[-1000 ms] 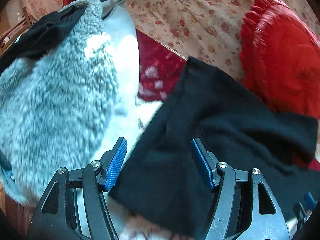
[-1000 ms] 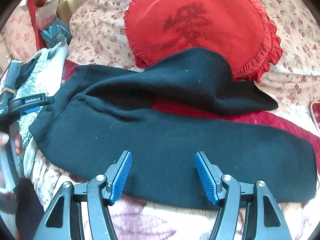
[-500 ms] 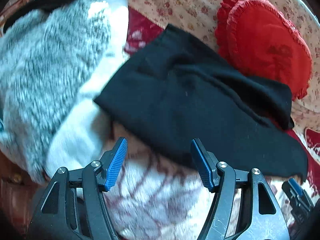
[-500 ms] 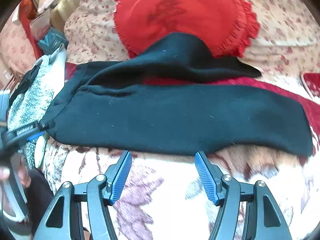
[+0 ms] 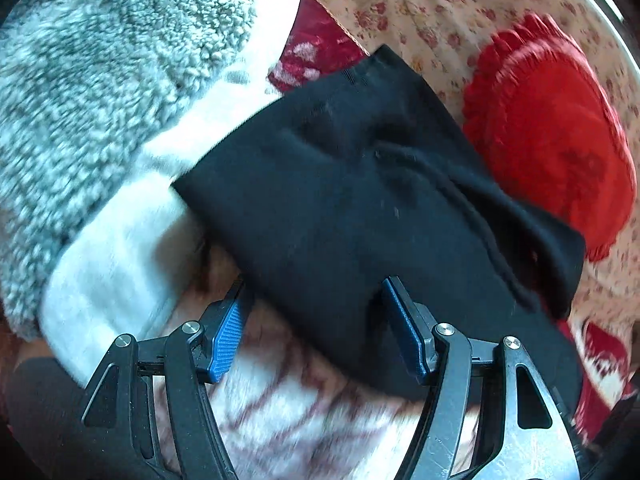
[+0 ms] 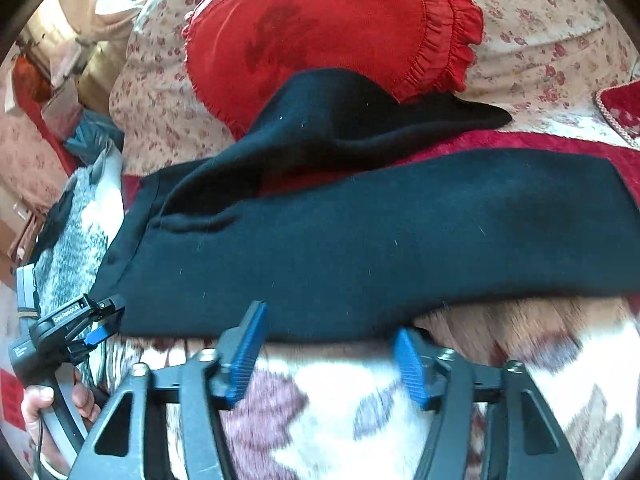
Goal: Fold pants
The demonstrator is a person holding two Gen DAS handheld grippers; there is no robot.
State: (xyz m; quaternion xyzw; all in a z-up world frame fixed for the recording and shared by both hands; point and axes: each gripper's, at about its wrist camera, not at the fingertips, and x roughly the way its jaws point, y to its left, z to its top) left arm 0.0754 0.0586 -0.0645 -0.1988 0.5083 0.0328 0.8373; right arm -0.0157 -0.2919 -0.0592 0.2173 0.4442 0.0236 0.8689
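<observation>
The left gripper [image 5: 310, 330] stands with jaws apart at the near edge of the black pants [image 5: 352, 200], whose hem lies between its pads [image 5: 226, 336]. A grey fleece [image 5: 100, 100] lies left, a red cushion [image 5: 560, 128] right.

Bed [image 6: 540, 40], floral-print cover, is carrying everything. Red-and-white patterned blanket [image 6: 360, 400] is lying across its near side. Black pants [image 6: 360, 248] are lying spread on that blanket, one leg riding up against the red ruffled cushion [image 6: 340, 28]. Grey fleece garment [image 5: 100, 100], possibly a jacket, is resting beside the waistband.
</observation>
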